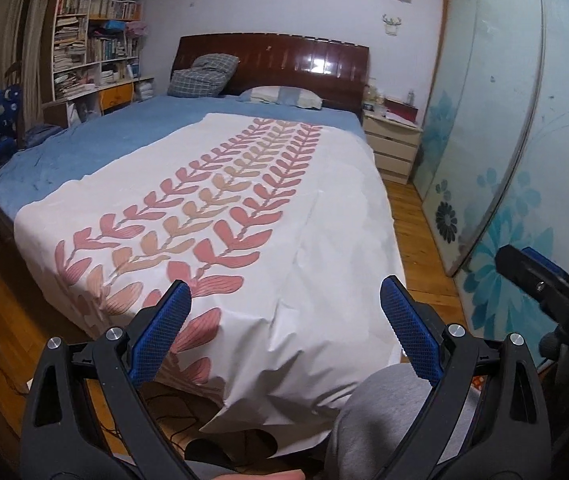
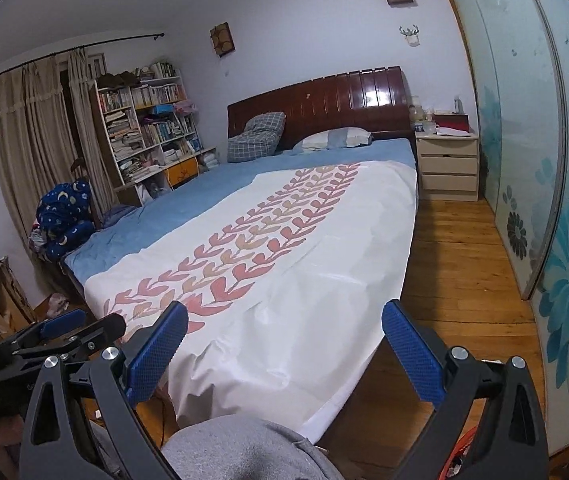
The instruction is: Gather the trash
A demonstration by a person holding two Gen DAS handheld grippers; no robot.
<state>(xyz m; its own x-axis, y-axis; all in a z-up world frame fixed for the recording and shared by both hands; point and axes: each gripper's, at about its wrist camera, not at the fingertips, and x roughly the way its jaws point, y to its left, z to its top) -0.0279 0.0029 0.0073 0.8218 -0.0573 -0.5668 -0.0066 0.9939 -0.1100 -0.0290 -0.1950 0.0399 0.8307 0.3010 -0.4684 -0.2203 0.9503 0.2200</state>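
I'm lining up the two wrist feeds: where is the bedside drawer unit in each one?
Left wrist: the bedside drawer unit sits right of centre, at the bed's far right corner.
Right wrist: upper right, against the back wall.
Shared landmark: the dark wooden headboard just left of it.

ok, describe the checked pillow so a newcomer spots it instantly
Start at the dark red wooden headboard of the bed. Against its left end leans the checked pillow, slumped upright. Unlike the flat pale striped pillow beside it, it is dark grey-blue with a grid pattern.
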